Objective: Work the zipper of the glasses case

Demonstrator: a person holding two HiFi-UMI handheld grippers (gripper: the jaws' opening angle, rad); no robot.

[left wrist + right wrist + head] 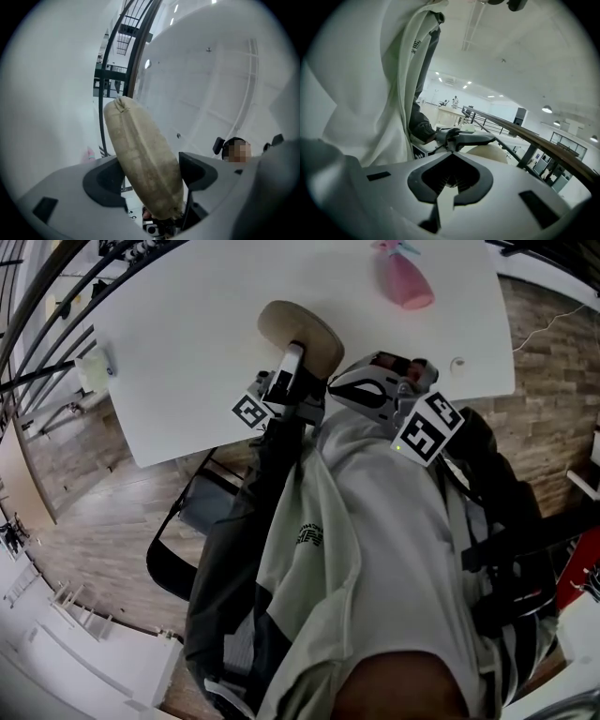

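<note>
Lying lengthwise between the released left fingers (104,183), the glasses case (140,154) is pointed toward upper frame; the right fingers (423,183) are clenched, empty.

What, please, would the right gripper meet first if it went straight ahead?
Probably the left gripper, right before its shut jaws, with the glasses case behind it; depth is unclear.

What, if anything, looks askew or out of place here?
The beige oval fabric glasses case sits askew: it leans slantwise between the wide-apart jaws of the left gripper, over the white table. Whether the pads press on it, I cannot tell. Nothing looks spilled or damaged.
</note>
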